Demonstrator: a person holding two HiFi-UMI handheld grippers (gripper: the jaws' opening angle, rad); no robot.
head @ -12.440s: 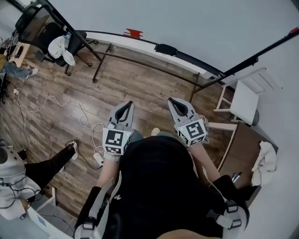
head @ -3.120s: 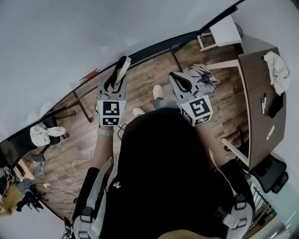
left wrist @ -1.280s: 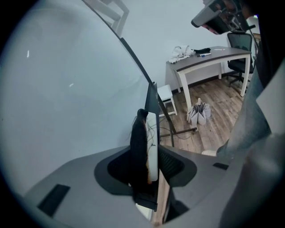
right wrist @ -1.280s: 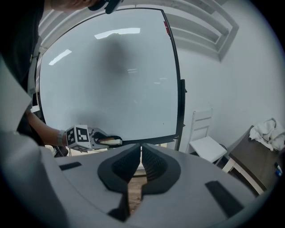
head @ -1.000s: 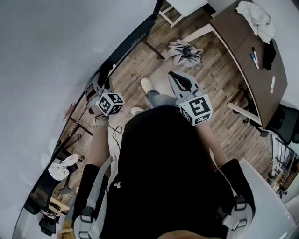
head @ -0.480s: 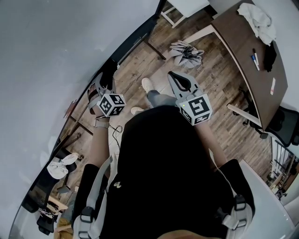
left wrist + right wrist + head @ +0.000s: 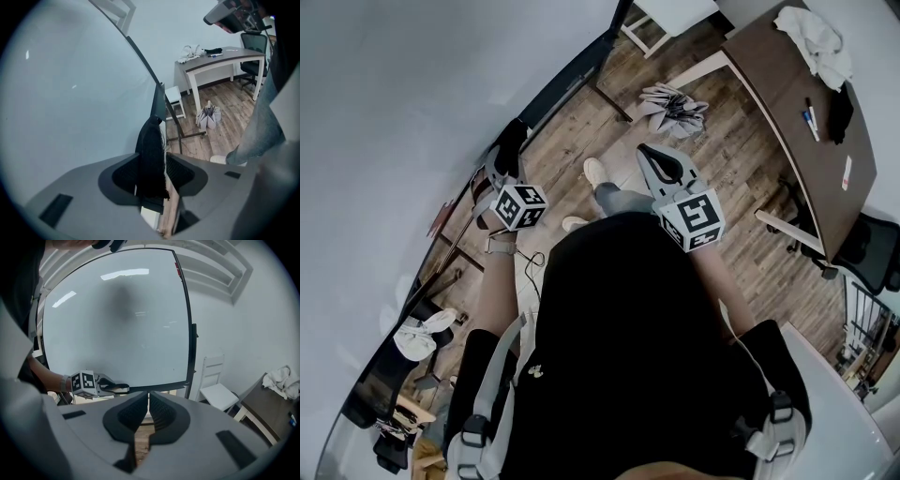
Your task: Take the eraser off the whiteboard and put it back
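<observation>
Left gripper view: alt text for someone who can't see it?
The left gripper's jaws are closing around a black eraser that stands between them, close beside the whiteboard. The whiteboard fills the left of the picture. To the right are a wood floor, a white chair and a table by the wall.

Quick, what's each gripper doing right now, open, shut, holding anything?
Left gripper: jaws closing, pressed on the eraser.
Right gripper: shut, nothing between its jaws.

Whiteboard (image 7: pixel 394 103) close left; open floor (image 7: pixel 739 173) right
</observation>
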